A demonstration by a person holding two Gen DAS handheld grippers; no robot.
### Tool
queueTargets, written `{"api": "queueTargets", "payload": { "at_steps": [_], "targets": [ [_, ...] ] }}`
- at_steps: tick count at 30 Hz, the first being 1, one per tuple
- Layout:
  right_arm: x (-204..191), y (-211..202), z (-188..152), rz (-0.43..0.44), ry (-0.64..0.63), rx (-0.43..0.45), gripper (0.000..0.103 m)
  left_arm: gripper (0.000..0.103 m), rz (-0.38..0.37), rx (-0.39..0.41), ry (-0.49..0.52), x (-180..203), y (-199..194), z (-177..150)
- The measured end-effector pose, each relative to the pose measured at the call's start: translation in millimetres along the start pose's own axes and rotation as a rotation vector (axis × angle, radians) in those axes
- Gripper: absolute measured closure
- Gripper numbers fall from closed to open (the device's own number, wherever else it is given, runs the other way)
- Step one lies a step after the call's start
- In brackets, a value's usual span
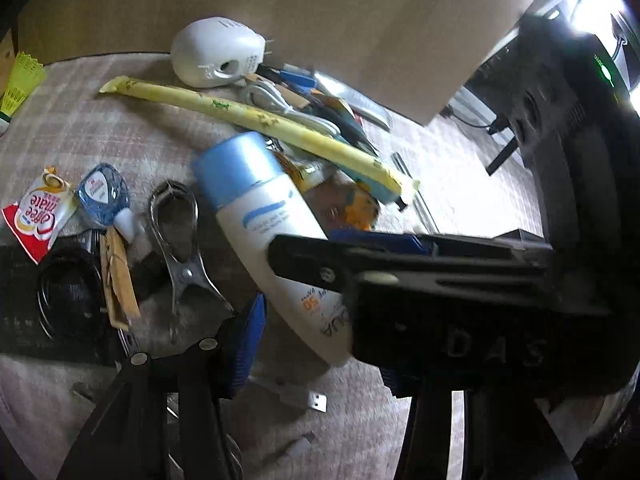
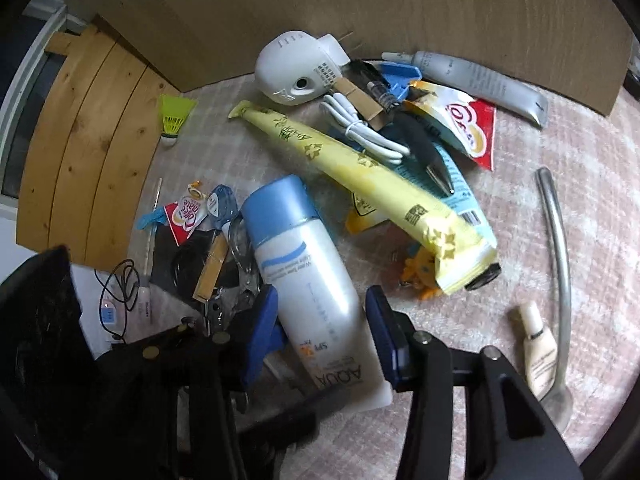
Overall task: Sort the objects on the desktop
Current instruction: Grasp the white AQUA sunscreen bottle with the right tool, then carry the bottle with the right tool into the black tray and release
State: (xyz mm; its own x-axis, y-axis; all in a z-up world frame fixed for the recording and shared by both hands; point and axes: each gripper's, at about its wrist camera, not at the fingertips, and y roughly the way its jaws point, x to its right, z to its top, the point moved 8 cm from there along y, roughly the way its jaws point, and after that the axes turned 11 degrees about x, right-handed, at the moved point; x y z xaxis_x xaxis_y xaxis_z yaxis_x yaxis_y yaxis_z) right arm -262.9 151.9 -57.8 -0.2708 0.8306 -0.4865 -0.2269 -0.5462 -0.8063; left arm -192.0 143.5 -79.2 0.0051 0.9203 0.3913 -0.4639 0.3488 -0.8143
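A white sunscreen tube [image 1: 264, 216] [image 2: 308, 280] with a light blue cap lies on the pink checked cloth [image 2: 580, 152]. My left gripper [image 1: 320, 360] straddles its lower end. The near blue pad rests against the tube's side, and the far pad is mostly hidden behind the right gripper. My right gripper [image 2: 322, 336] stands open around the same tube, with a small gap at its right pad. In the left wrist view one of the right gripper's fingers [image 1: 312, 268] crosses over the tube.
A long yellow packet [image 2: 360, 184], a white plug-in device [image 2: 296, 72], a cable, a pen and sachets are piled behind the tube. To its left lie a metal clip [image 1: 180, 240], a clothespin [image 1: 118, 280] and a creamer sachet [image 1: 36, 216]. A small cream tube [image 2: 538, 348] lies right; cardboard [image 2: 360, 8] stands behind.
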Motion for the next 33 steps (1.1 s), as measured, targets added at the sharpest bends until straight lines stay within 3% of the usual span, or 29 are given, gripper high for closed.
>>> {"api": "queueTargets", "payload": {
  "at_steps": [7,9,14,21,27,33],
  "targets": [
    [10.6,-23.8,-10.6,0.024,0.013,0.009,0.063,0.057,-0.007,0.021,0.041,12.7,-8.2,0.9],
    [14.4,-29.3,-11.3,0.006,0.004,0.032,0.063,0.058,-0.003,0.007,0.090,18.7,2.3,-2.7],
    [27.0,-22.6,-23.6,-0.013,0.002,0.007,0.063,0.056,0.003,-0.023,0.074,18.6,18.6,-8.3],
    [30.4,-52.6,-28.4,-0.010,0.006,0.051,0.064,0.056,-0.012,0.005,0.112,46.9,-5.2,-11.3],
    [53.5,-106.1,-44.4,-0.034,0.076,0.119,0.064,0.056,-0.053,0.001,0.208,109.0,-9.0,-20.5],
    [107.3,-168.4,-67.7,-0.077,0.176,0.180,0.064,0.055,-0.160,-0.035,0.314,189.3,-2.3,-39.3]
  ]
}}
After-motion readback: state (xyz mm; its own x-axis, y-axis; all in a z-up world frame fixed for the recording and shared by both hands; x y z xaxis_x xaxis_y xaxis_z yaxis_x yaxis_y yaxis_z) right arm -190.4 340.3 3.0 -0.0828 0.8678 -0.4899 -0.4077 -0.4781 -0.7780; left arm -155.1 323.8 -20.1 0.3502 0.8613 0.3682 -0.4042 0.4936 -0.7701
